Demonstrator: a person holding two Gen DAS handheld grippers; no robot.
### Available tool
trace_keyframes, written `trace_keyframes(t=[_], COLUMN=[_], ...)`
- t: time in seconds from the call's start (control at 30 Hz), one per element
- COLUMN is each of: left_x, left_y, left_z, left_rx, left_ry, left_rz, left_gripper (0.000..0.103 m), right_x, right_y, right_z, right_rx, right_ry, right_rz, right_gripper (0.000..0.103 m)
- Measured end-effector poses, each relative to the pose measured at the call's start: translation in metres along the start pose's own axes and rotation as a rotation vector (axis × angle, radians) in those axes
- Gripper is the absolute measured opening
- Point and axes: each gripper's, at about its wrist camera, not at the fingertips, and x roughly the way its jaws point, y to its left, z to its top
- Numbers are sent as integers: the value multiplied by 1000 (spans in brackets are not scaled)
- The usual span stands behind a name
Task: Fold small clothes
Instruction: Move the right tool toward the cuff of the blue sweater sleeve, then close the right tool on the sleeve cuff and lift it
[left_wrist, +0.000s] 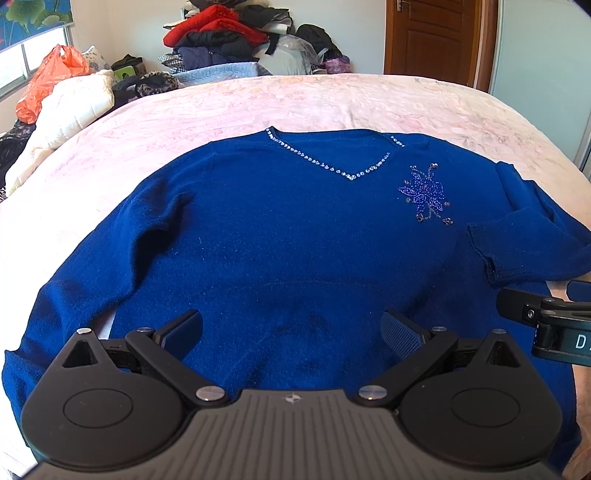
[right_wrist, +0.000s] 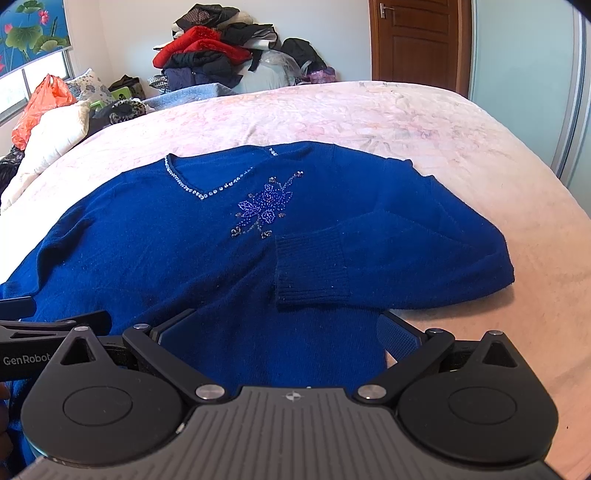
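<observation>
A dark blue V-neck sweater (left_wrist: 280, 229) with a rhinestone neckline and a beaded flower lies front up on the pink bed; it also shows in the right wrist view (right_wrist: 166, 258). Its right sleeve is folded inward, the ribbed cuff (right_wrist: 312, 267) resting on the body. Its left sleeve (left_wrist: 85, 288) lies stretched out along the side. My left gripper (left_wrist: 291, 334) is open and empty over the sweater's lower hem. My right gripper (right_wrist: 286, 334) is open and empty over the hem's right part, just below the cuff.
The pink bedspread (left_wrist: 332, 103) stretches beyond the sweater. A pile of clothes (left_wrist: 229, 40) lies at the far end. A cream quilt (left_wrist: 70, 107) and an orange bag (left_wrist: 48, 81) lie at the left. A wooden door (left_wrist: 436, 37) stands at the back right.
</observation>
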Motion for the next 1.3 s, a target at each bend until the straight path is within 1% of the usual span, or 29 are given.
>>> trace_keyframes(t=[0.4, 0.43, 0.63, 0.93, 0.97, 1.03, 1.07, 1.1, 1.13, 1.17, 1.2, 1.23, 1.27, 1.3], left_x=[2, 2, 2, 2, 2, 3, 4, 4, 5, 6, 7, 9, 10, 10], left_y=[0, 0, -3, -5, -5, -6, -6, -6, -6, -7, -9, -10, -11, -13], left_z=[-1, -1, -2, -3, -3, -3, -3, -4, -4, -4, -5, -5, -6, -6], left_rx=[5, 7, 19, 28, 29, 32, 32, 32, 33, 34, 38, 44, 51, 60], left_ry=[6, 7, 7, 7, 7, 9, 10, 12, 15, 19, 24, 28, 32, 34], left_rz=[0, -1, 0, 5, 6, 10, 12, 13, 14, 14, 14, 13, 13, 14], left_gripper=[103, 103, 103, 103, 103, 103, 103, 103, 103, 103, 103, 103, 103, 103], right_x=[2, 1, 4, 4, 2, -3, -7, -10, -13, -14, -12, -10, -5, -4], right_y=[-1, -1, -2, -4, -5, -9, -12, -14, -15, -16, -18, -20, -24, -24], right_z=[0, 0, -4, -5, -7, -12, -16, -19, -20, -19, -20, -20, -20, -14], right_rx=[0, 7, 8, 16, -1, -62, -125, -186, -272, -354, -387, -415, -441, -458], right_ry=[1, 13, 16, -2, -25, -110, -186, -236, -278, -254, -240, -220, -170, -162], right_rz=[0, 7, 5, 21, 31, 46, 29, 1, -56, -117, -142, -152, -151, -153], right_gripper=[103, 103, 103, 103, 103, 102, 102, 102, 102, 102, 102, 101, 101, 101])
